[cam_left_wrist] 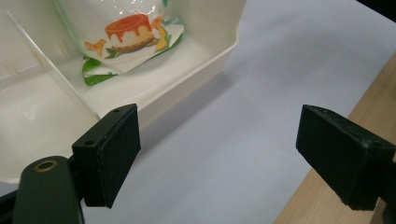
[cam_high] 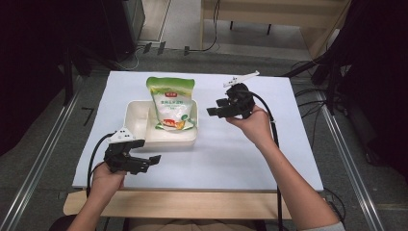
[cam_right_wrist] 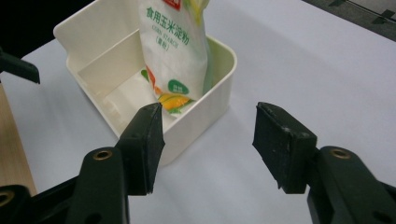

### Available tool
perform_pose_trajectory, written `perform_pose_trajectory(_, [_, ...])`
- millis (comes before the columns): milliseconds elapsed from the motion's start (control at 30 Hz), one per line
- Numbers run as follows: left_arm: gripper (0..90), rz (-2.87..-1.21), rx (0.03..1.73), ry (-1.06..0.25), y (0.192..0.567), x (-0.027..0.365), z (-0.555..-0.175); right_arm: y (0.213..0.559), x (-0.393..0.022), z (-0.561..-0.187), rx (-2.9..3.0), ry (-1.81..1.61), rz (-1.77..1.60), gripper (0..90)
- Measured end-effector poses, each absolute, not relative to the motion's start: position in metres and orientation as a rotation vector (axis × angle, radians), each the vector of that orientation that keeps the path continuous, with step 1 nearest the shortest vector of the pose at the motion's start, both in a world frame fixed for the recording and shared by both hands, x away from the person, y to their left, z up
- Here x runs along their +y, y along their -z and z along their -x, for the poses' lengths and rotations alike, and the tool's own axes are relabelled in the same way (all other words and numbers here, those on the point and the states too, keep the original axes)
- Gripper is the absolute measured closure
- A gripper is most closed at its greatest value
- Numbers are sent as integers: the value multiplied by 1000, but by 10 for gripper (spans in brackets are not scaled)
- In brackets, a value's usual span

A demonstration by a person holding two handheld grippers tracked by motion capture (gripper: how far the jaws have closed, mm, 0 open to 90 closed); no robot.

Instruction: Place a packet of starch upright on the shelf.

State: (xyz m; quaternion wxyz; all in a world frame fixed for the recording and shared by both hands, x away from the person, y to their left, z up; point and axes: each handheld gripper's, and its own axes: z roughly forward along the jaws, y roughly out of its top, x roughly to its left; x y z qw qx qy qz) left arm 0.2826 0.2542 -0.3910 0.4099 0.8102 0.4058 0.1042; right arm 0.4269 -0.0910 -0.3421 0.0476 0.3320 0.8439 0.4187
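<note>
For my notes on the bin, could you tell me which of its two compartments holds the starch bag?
The wider compartment, on the right gripper's side, holds the starch bag; the narrow one beyond the divider holds nothing.

only readable stuff is on the glossy white and green plastic pouch standing in the cream plastic bin: chinese characters "食用玉米淀粉", then "corn starch" under that in small caps. there's a red brand patch up top, too cut off to read, and a green badge lower down that's too small.
</note>
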Motion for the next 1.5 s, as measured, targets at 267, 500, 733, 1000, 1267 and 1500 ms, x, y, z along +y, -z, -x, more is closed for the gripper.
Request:
perform_pose_trajectory(267, [147, -2042, 1025, -258, 391, 255, -283, 355, -104, -408, 2583, -1297, -1008, 419])
perform_pose_trajectory(500, [147, -2043, 1024, -260, 391, 254, -282, 378, -115, -393, 2606, -1272, -1021, 420])
perform_pose_trajectory(733, [147, -2050, 1019, -263, 391, 254, -283, 402, -128, -385, 2594, -1329, -1052, 438])
perform_pose_trajectory(1000, [147, -2045, 1019, -273, 390, 256, -283, 424, -136, -384, 2569, -1329, -1106, 443])
perform_pose_trajectory(1267, [147, -2039, 1029, -276, 390, 258, -283, 426, -133, -383, 2576, -1325, -1091, 434])
perform_pose_trajectory(1500, [147, -2041, 1033, -273, 390, 257, -284, 426, -135, -383, 2544, -1334, -1101, 432])
